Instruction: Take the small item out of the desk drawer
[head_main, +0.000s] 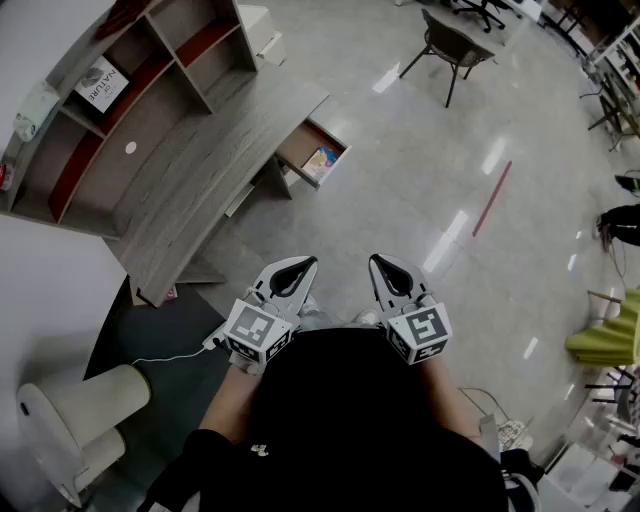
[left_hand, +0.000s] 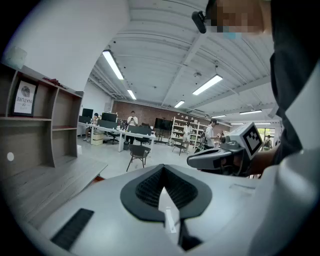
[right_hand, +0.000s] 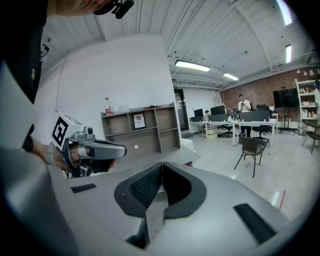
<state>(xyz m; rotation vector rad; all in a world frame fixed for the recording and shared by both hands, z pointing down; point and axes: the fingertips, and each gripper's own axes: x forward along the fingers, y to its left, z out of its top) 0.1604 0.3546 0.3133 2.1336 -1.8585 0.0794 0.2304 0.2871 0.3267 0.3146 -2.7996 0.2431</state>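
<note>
The grey wooden desk (head_main: 200, 170) stands ahead to the left, and its drawer (head_main: 312, 151) is pulled open at the right end. A small colourful item (head_main: 320, 160) lies inside the drawer. My left gripper (head_main: 306, 263) and right gripper (head_main: 377, 260) are held side by side close to my body, well short of the desk. Both are shut with nothing between the jaws. In the left gripper view the left gripper (left_hand: 163, 168) points across the room, with the right gripper (left_hand: 220, 157) beside it. In the right gripper view the right gripper (right_hand: 161, 165) faces the shelf unit (right_hand: 141, 130).
A shelf unit (head_main: 150, 60) with a framed picture sits on the desk. A dark chair (head_main: 452, 45) stands beyond the drawer. A white bin (head_main: 75, 410) and a white cable lie at my lower left. People and office desks (left_hand: 127, 131) are far off.
</note>
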